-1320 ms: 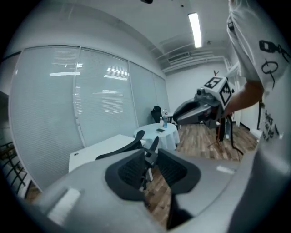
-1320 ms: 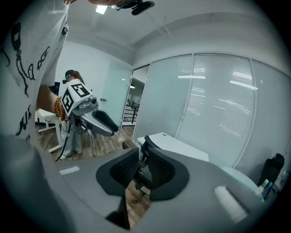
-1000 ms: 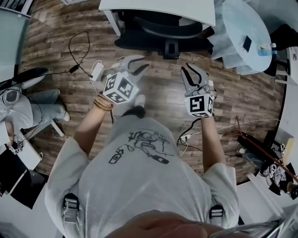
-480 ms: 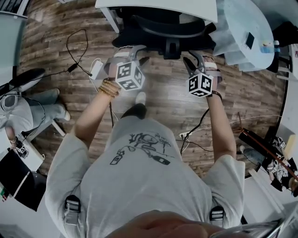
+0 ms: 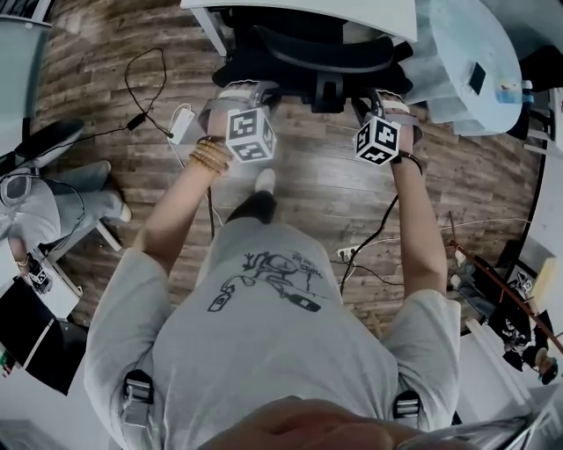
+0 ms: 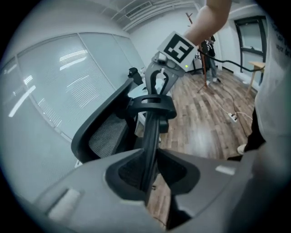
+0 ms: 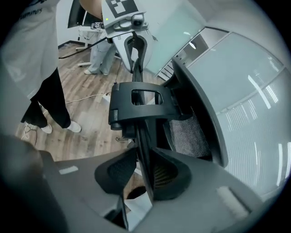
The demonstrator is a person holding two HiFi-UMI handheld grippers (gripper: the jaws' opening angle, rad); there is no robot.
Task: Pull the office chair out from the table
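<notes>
The black office chair [image 5: 317, 53] stands tucked under the white table [image 5: 352, 13], its back towards me. My left gripper [image 5: 249, 98] and right gripper [image 5: 380, 107] sit on the top rim of the chair back, one on each side of the central bracket [image 5: 325, 88]. In the left gripper view the thin black rim [image 6: 152, 132] runs between the jaws of the left gripper [image 6: 148, 168], which have just been closing and now press on it. In the right gripper view the right gripper [image 7: 144, 175] has closed the same way on the rim [image 7: 141, 136].
A round white table [image 5: 466, 61] stands close to the chair's right. Cables [image 5: 145, 97] and a white adapter [image 5: 183, 127] lie on the wood floor at the left. A seated person [image 5: 53, 189] is at the far left. My own shoe [image 5: 264, 183] is behind the chair.
Both grippers have moved up the picture from over the floor to the chair back. Their jaws opened wide, then closed on its top rim.
</notes>
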